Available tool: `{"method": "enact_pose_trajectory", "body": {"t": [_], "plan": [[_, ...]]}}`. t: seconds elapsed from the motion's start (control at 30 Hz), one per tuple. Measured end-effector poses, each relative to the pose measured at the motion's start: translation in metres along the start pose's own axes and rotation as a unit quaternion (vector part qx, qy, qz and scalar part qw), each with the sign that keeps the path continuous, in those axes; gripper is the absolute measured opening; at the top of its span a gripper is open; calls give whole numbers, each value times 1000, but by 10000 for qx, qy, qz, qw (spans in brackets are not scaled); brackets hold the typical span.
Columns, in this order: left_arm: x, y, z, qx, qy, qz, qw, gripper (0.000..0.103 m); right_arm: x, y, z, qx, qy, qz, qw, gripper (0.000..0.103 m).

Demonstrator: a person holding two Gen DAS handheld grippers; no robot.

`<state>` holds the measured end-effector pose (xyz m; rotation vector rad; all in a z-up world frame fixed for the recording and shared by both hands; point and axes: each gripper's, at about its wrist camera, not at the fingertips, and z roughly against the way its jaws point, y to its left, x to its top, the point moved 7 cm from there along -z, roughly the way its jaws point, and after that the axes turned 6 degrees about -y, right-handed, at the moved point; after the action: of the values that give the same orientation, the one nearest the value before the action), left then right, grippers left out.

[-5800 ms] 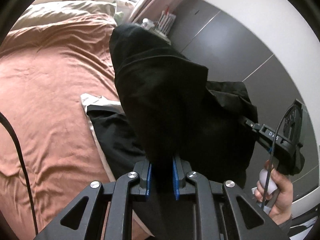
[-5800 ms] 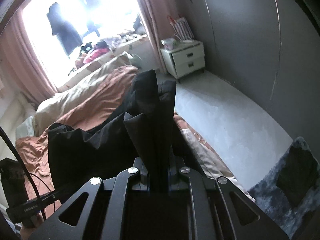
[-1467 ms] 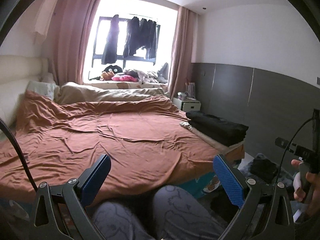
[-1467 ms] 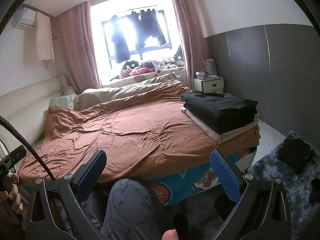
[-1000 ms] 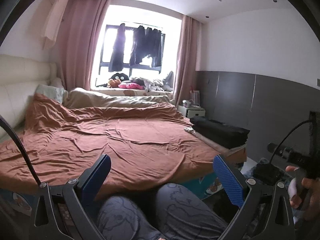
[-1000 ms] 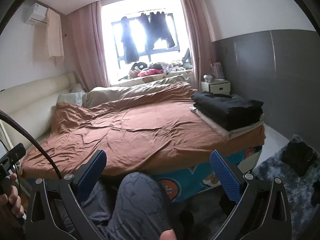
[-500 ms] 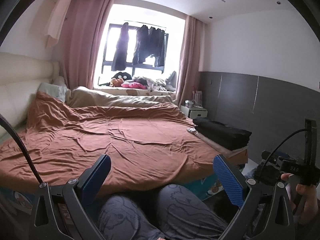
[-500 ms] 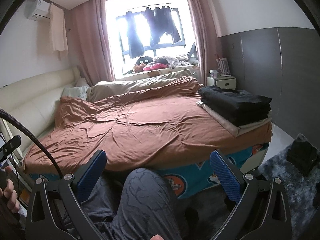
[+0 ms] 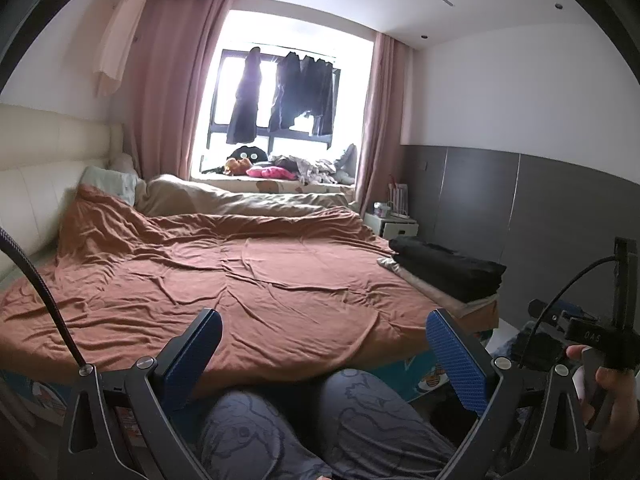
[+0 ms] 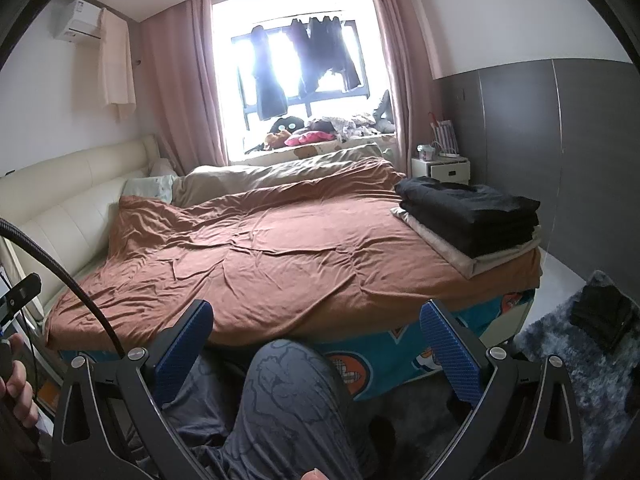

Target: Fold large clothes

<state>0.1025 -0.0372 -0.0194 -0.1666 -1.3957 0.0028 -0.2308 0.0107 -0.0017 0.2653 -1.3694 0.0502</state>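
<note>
A folded black garment (image 9: 450, 267) (image 10: 470, 208) lies on a folded beige one (image 10: 480, 258) at the right front corner of the bed. My left gripper (image 9: 320, 354) is open and empty, well back from the bed, above the person's knees (image 9: 340, 420). My right gripper (image 10: 318, 346) is open and empty too, over a knee (image 10: 292, 392). The right gripper's body (image 9: 592, 336) and the hand holding it show at the right edge of the left wrist view.
A brown cover (image 9: 240, 280) spreads over the bed (image 10: 260, 248). A white nightstand (image 10: 442, 170) stands by the grey wall panel. A dark garment (image 10: 604, 316) lies on a shaggy grey rug (image 10: 568, 360). Clothes hang in the window (image 9: 288, 96).
Both grippers, earlier shut on the black garment held up over the bed, are now open and pulled back from the bed. The garment lies folded on the pile. Views rose slightly over the last second.
</note>
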Motion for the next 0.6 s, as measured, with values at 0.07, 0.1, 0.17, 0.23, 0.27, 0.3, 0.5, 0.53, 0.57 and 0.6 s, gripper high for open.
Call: {"method": "enact_pose_trajectory", "body": {"t": [0.07, 0.1, 0.17, 0.23, 0.27, 0.3, 0.5, 0.53, 0.57, 0.6], "plan": [[1, 0, 1, -14, -27, 4, 10000, 103, 0, -1, -1, 4, 8, -6, 10000, 103], [1, 0, 2, -16, -28, 11, 10000, 103, -1, -1, -1, 7, 10, -5, 10000, 103], [2, 0, 3, -15, -31, 24, 10000, 103, 0, -1, 0, 4, 4, -5, 10000, 103], [2, 1, 3, -2, -28, 22, 10000, 103, 0, -2, 0, 8, -3, -2, 10000, 103], [2, 1, 4, 12, -32, 26, 10000, 103, 0, -2, 0, 5, -6, -4, 10000, 103], [2, 2, 5, 27, -36, 31, 10000, 103, -1, -2, 0, 4, -5, -7, 10000, 103], [3, 2, 6, 70, -56, 46, 9999, 103, 0, -2, 2, 2, -14, -13, 10000, 103], [3, 3, 6, 69, -54, 57, 9999, 103, -1, -3, 2, 0, -16, -11, 10000, 103], [3, 3, 7, 70, -52, 65, 9999, 103, 0, -3, 2, 2, -16, -10, 10000, 103], [3, 3, 6, 69, -54, 66, 9999, 103, -1, -3, 2, 8, -13, -13, 10000, 103]]}}
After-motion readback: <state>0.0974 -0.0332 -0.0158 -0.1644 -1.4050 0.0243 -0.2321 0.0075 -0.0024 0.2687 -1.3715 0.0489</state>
